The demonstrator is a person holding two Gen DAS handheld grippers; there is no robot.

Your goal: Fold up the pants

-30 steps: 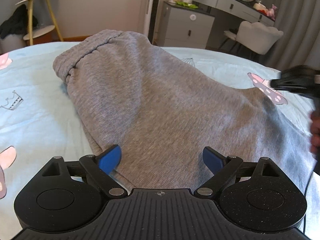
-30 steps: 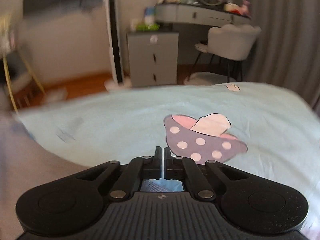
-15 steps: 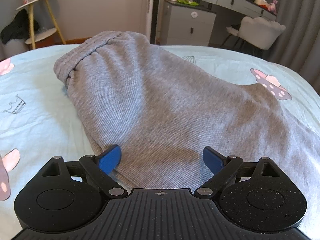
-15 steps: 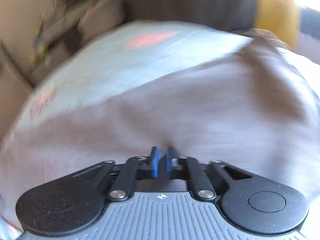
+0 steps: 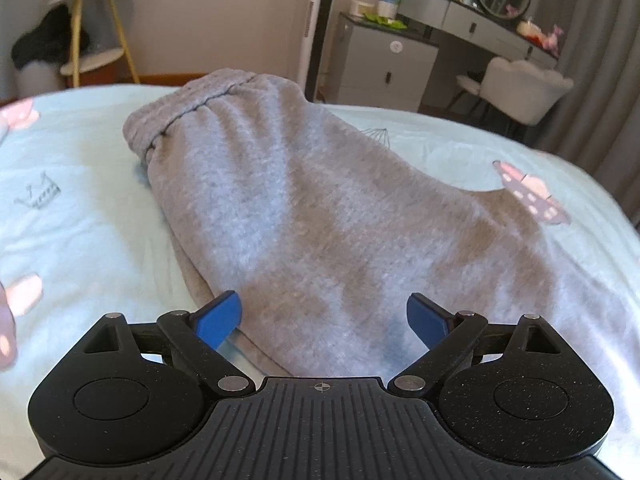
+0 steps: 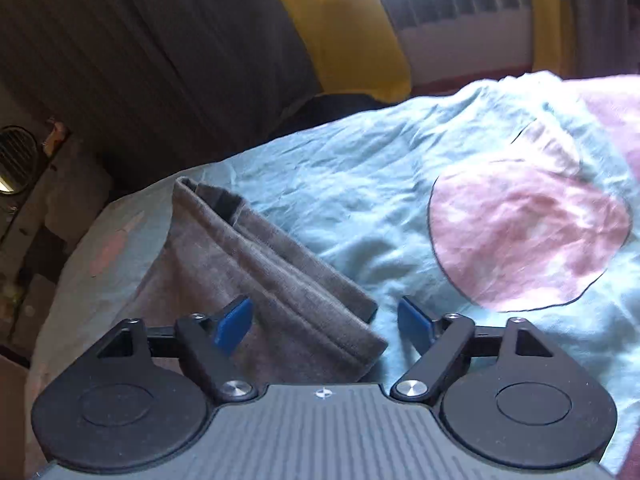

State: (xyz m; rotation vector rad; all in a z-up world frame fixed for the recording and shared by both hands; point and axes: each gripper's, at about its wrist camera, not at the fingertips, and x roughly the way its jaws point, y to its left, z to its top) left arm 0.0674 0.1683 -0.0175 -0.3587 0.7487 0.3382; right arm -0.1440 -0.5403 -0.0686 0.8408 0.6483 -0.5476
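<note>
Soft grey knit pants lie on the pale blue sheet ahead of the spread left gripper, elastic waistband farthest away. The right gripper, pressed together a second ago, has just been opening; it now straddles the stacked hemmed cuffs without pinching.

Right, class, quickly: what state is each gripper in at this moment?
Left gripper: open, holding nothing, above the grey pants.
Right gripper: open, jaws just opened, leg cuffs lie loose between them.

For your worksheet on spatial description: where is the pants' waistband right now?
In the left wrist view, the waistband lies upper left, at the pants' far end on the bedsheet.
</note>
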